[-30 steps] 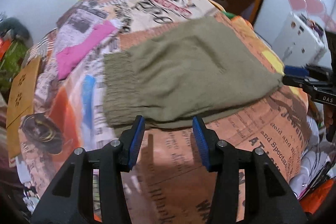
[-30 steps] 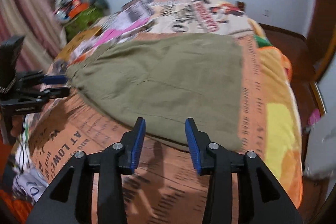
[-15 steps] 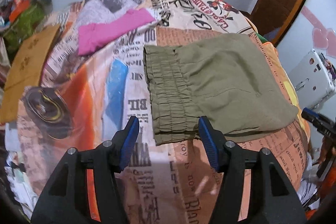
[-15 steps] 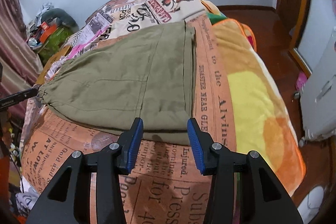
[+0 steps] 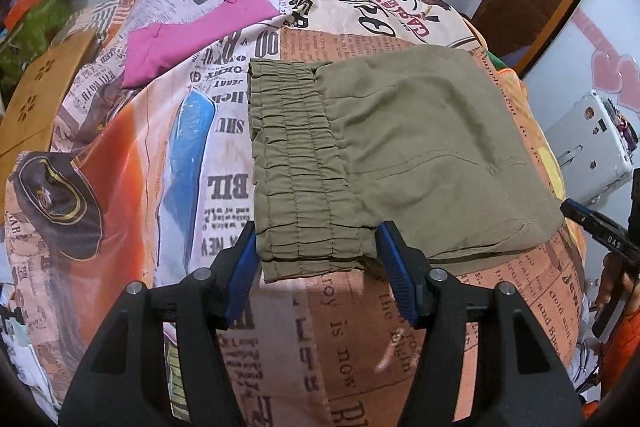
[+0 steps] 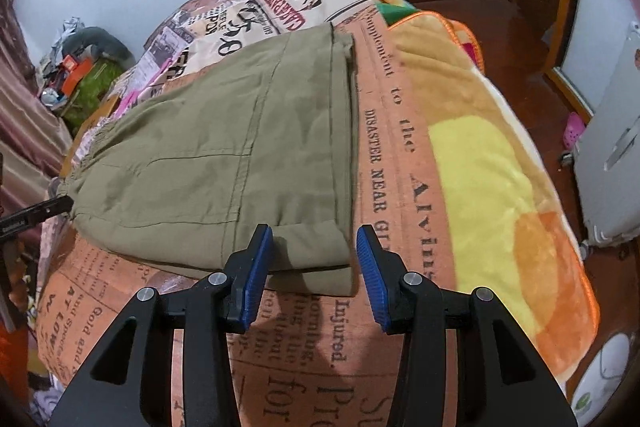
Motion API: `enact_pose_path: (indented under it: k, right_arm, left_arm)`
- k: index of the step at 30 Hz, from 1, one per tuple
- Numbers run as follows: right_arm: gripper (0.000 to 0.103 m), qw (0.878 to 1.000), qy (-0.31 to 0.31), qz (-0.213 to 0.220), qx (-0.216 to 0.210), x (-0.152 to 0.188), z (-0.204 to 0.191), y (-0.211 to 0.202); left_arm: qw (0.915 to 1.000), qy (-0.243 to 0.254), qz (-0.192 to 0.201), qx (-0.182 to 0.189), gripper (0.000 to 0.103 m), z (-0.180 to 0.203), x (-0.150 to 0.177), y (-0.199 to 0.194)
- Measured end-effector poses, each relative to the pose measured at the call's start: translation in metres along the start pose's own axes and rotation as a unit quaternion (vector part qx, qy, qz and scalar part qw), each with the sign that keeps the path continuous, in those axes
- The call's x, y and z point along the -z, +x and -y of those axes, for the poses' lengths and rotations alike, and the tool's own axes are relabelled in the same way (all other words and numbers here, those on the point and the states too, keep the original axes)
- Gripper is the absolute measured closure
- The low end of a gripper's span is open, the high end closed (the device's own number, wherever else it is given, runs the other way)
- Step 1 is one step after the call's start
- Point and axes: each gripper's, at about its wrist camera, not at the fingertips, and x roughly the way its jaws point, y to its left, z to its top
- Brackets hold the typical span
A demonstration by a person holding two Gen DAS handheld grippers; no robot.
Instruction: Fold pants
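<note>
Olive green pants [image 5: 400,155] lie flat and folded on the newspaper-print bedspread [image 5: 344,327]. Their elastic waistband [image 5: 296,171] is at the left end. My left gripper [image 5: 316,267] is open, its blue-padded jaws straddling the near corner of the waistband. In the right wrist view the pants [image 6: 224,155] end in stacked leg hems [image 6: 320,259]. My right gripper [image 6: 314,267] is open, its jaws either side of the near hem corner. Each gripper's tip shows at the other view's edge.
A pink garment [image 5: 192,35] lies further back on the bed. A wooden board [image 5: 36,99] and clutter sit at the left. A white appliance [image 5: 588,147] stands right of the bed, with red-brown floor [image 6: 520,27] and a wooden door beyond.
Both grippers have swung outward and closed in: the left now frames the waistband corner, the right the hem corner. The pants have not moved.
</note>
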Motion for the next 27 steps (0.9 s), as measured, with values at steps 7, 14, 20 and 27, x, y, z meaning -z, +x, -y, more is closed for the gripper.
enact_pose_path:
  k: [7,14,20,27]
  right_arm:
    - [0.092,1.0,-0.018,-0.008,0.012,0.009,-0.004,0.008]
    - [0.094,0.997,-0.073,-0.009,0.037,0.011,-0.015,0.008]
    - [0.096,0.992,-0.114,-0.033,0.049,0.014,-0.017,0.016]
    - [0.095,0.992,-0.111,-0.037,0.054,0.016,-0.017,0.018]
  left_arm:
    - [0.9989,0.035,0.013,-0.028,0.044,0.01,0.003,-0.001]
    - [0.9974,0.05,0.031,-0.041,0.048,0.011,-0.002,-0.011]
    - [0.9965,0.066,0.027,-0.045,0.049,0.01,0.003,-0.012]
    - [0.9982,0.043,0.016,-0.038,0.046,0.001,0.012,0.002]
